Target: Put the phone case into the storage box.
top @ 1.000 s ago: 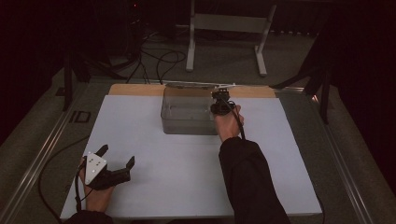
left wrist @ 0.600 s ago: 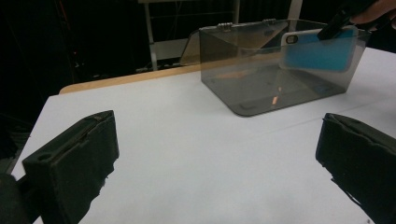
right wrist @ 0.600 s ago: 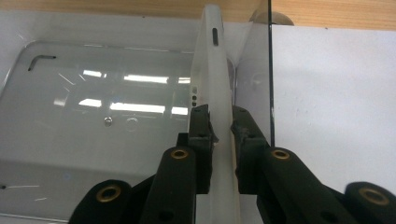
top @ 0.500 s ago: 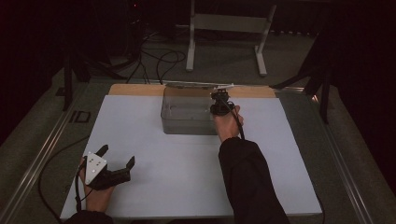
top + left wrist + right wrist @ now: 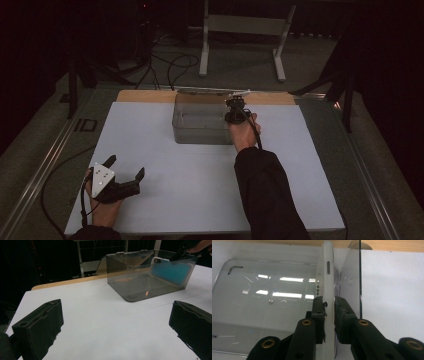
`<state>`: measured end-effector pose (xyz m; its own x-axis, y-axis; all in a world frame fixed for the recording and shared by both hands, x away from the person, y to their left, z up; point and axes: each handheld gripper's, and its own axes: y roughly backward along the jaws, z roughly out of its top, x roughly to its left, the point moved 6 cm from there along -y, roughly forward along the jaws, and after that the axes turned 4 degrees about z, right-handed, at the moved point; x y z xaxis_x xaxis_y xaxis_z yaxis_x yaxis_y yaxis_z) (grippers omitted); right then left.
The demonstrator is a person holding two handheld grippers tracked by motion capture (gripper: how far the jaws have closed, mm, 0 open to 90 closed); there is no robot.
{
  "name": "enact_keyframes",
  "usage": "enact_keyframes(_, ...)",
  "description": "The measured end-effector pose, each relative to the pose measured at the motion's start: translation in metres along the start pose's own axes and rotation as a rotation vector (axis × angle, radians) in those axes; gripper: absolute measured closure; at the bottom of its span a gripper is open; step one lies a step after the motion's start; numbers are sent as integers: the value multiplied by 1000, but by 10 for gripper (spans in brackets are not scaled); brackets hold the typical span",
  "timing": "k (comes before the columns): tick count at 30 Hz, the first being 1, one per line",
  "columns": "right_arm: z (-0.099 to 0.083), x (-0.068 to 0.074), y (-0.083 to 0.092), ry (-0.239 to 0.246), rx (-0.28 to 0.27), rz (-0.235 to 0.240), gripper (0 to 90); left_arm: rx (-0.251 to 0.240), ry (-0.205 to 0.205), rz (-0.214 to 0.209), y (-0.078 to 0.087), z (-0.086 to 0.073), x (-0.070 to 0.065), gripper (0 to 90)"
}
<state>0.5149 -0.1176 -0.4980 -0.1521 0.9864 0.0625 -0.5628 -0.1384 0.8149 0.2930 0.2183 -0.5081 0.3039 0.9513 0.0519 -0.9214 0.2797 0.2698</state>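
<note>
**Phone clamped at the box wall, other hand parked**

While the left hand-held gripper (image 5: pixel 126 170) sits low at the lower left of the high view, its jaws stand wide apart with nothing but bare white worktop (image 5: pixel 200 180) between them, so it's basically just resting there. Further up, around the centre of that view, the right hand-held gripper (image 5: pixel 235 107) reaches into the right end of the clear plastic box (image 5: pixel 197 131). From the right gripper view you can see its jaws pinched together on the thin edge of a white-cased phone (image 5: pixel 325 272), which stands on edge just inside the box's right wall. Through the smoky side of the box in the left gripper view, the phone's blue face shows at the upper right. Beyond the box, a wooden strip (image 5: pixel 145 96) runs along the far edge.
</note>
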Motion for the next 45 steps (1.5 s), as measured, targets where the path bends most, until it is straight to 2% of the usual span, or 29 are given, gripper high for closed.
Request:
enact_keyframes(10, -1, 1, 1, 12, -9, -13, 787, 1, -1, 0, 0, 0, 0, 2)
enact_keyframes(20, 2, 2, 8, 23, -34, 11, 734, 2, -1, 0, 0, 0, 0, 2)
enact_keyframes(30, 4, 6, 18, 69, -72, 46, 663, 3, -2, -2, -1, 0, -1, 2)
enact_keyframes(37, 4, 8, 22, 118, -100, 88, 610, 4, -2, -2, -1, -1, -1, 2)
enact_keyframes(42, 3, 8, 24, 162, -145, 91, 590, 3, -1, -2, -1, -1, -1, 2)
enact_keyframes(45, 2, 8, 25, 207, -179, 89, 571, 4, -2, -2, 0, -1, -1, 2)
